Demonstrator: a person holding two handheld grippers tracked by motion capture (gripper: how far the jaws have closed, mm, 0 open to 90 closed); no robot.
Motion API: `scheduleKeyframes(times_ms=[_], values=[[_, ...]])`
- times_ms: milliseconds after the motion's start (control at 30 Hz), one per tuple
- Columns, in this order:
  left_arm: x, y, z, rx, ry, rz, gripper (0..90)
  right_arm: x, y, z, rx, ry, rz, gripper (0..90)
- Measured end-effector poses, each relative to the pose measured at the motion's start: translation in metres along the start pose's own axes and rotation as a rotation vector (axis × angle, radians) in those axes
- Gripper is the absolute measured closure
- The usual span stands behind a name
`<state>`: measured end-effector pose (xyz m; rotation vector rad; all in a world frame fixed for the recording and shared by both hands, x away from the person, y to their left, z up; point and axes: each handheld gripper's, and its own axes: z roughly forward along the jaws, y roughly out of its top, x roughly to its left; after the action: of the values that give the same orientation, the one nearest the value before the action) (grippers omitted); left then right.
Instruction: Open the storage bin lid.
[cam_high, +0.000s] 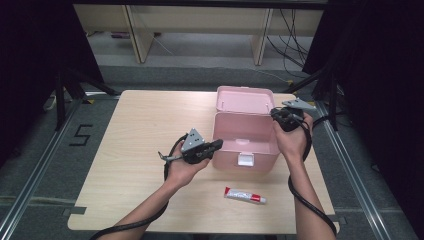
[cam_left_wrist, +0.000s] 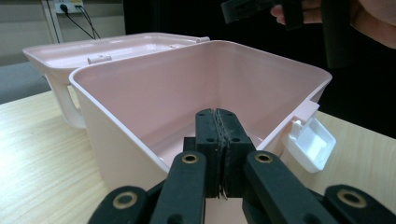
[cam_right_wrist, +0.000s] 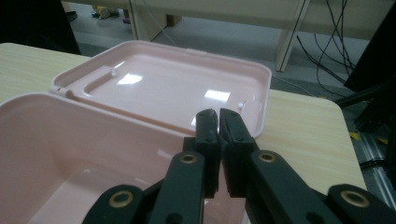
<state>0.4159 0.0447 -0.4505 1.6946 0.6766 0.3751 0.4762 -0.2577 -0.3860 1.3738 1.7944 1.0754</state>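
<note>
Box (cam_high: 245, 140) lid's open at frame centre, both tools empty—left tool (cam_high: 212, 147) closed, right tool (cam_high: 280, 116) cracked slightly apart—so next you grab the toothpaste tube (cam_high: 245, 195) lower centre.

An open pink box (cam_high: 245, 137) sits between the left tongs (cam_high: 218, 144) and right tongs (cam_high: 274, 113), toothpaste tube (cam_high: 245, 195) nearer.

Both forearms bare, no sleeves. Left gripper (cam_high: 216, 145) and right gripper (cam_high: 275, 114): black bodies, each topped with a grey three-cornered plate, thick black cable trailing along the arm. Jaws black, brass-coloured pivot bushings, small screws in the ridged pads.
</note>
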Motion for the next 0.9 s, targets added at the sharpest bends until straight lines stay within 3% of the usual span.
scheduleKeyframes(times_ms=[67,133,233,467,533,567,600,633,667,700,767,800,833,867,900], values=[[0.0,0.0,0.0,0.0,0.0,-0.003,87.9,-0.002,-0.003,-0.005,0.002,0.021,-0.019,86.2],[0.0,0.001,0.0,0.004,0.001,0.003,87.7,0.0,-0.007,-0.011,0.017,0.02,0.015,85.8],[0.0,0.001,0.0,0.007,0.001,0.001,87.5,0.0,-0.013,-0.019,0.017,0.019,-0.021,85.2],[0.001,0.003,0.0,0.017,0.003,-0.002,85.8,0.002,-0.025,-0.035,0.029,0.074,-0.014,81.4],[0.001,0.003,0.001,0.017,0.001,-0.003,85.1,0.002,-0.029,-0.039,0.035,0.081,-0.048,79.9],[0.001,0.003,0.001,0.017,0.0,-0.005,85.1,0.005,-0.031,-0.041,0.052,0.08,-0.017,79.1],[0.001,0.003,0.001,0.019,0.001,-0.004,84.9,0.006,-0.033,-0.043,0.052,0.079,-0.022,78.3],[0.001,0.003,0.001,0.021,0.002,-0.002,84.5,0.003,-0.035,-0.044,0.053,0.078,-0.055,77.7],[0.001,0.004,0.001,0.022,0.001,-0.003,84.0,0.004,-0.037,-0.047,0.06,0.078,-0.042,77.1],[0.002,0.004,0.001,0.022,0.001,-0.006,82.6,0.003,-0.039,-0.049,0.054,0.076,-0.072,75.5],[0.002,0.005,0.001,0.025,0.002,-0.002,81.7,0.004,-0.041,-0.05,0.062,0.083,-0.063,75.0],[0.002,0.005,0.001,0.026,0.004,-0.001,80.6,0.006,-0.043,-0.052,0.066,0.086,-0.032,74.5],[0.002,0.005,0.001,0.025,0.004,-0.001,79.6,0.003,-0.043,-0.053,0.062,0.078,-0.087,74.2],[0.003,0.005,0.001,0.022,0.002,-0.002,79.1,0.006,-0.045,-0.054,0.066,0.088,-0.059,73.8],[0.003,0.006,0.001,0.021,0.006,-0.005,78.5,0.004,-0.045,-0.054,0.06,0.082,-0.091,73.5]])
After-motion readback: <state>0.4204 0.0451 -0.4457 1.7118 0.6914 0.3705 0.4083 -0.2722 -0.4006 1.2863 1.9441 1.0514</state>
